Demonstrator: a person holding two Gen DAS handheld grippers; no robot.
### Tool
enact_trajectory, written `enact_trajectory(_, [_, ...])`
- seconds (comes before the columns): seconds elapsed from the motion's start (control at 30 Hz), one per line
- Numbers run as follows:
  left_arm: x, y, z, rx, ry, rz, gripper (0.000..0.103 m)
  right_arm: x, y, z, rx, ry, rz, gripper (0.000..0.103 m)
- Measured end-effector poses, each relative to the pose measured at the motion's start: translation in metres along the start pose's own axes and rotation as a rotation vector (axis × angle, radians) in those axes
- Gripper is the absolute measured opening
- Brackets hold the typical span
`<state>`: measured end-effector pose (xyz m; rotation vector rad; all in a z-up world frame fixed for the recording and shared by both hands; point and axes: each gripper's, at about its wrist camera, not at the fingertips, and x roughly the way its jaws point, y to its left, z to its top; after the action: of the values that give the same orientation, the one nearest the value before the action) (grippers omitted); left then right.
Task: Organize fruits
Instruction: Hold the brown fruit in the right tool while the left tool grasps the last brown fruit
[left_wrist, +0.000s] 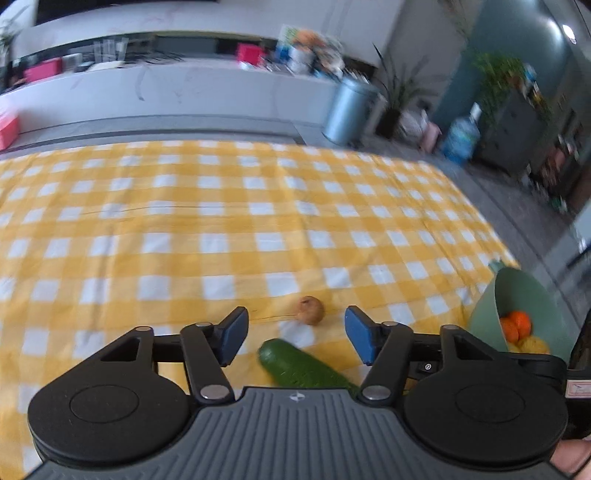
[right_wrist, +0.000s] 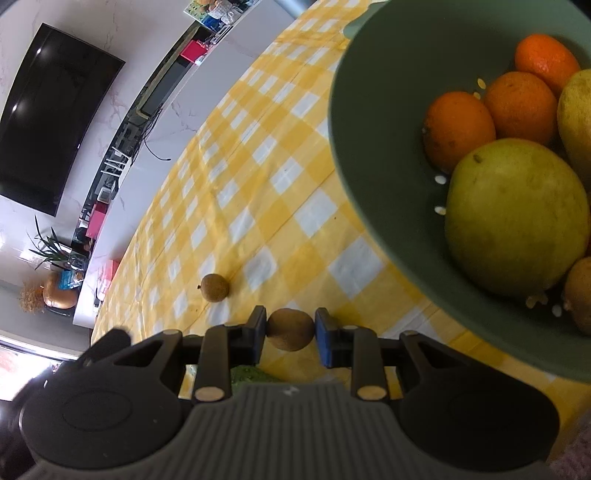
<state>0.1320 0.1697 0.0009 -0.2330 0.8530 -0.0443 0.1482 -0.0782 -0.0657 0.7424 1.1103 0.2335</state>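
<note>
Biggest risk: green bowl (right_wrist: 369, 122) sits close on the right and looks tilted in the left wrist view; could get clipped by the right gripper (right_wrist: 290, 332) on the way in, or spill over the low rim.

Next: right gripper clamped on a small brown fruit (right_wrist: 290, 329), pads only on its sides. Round, hard-looking skin, so could squirt out short of the bowl and roll across the yellow checked cloth (right_wrist: 258, 192).

Next: left gripper (left_wrist: 295, 334) empty, jaws apart, hanging above the cucumber (left_wrist: 295, 363). Not a fruit; wrong pick if grabbed by mistake. Long too, likely to pivot if pinched near one end.

Smallest: loose brown fruit (left_wrist: 311, 310) on the cloth just beyond the cucumber, free to roll if nudged.

Bowl contents, large to small: two yellow-green fruits (right_wrist: 517, 218), a third only partly in frame, three oranges (right_wrist: 458, 129), one small brown fruit at the lower right edge. Nothing else holding anything.
</note>
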Motion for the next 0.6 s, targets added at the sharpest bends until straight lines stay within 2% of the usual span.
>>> enact_trajectory(0.17, [0.031, -0.02, 0.007, 0.137, 0.054, 0.068, 0.062, 0.002, -0.001, 0.001, 0.004, 0.012, 0.013, 0.025])
enact_trajectory(0.27, [0.047, -0.027, 0.005, 0.192, 0.099, 0.054, 0.06, 0.005, 0.001, 0.0, -0.003, 0.031, 0.032, 0.025])
enact_trajectory(0.4, [0.07, -0.03, 0.005, 0.199, 0.163, 0.075, 0.058, 0.008, 0.002, -0.001, 0.0, 0.044, 0.045, 0.025])
enact_trajectory(0.6, [0.087, -0.03, 0.008, 0.202, 0.174, 0.11, 0.057, 0.007, 0.007, -0.002, -0.024, 0.03, 0.034, 0.025])
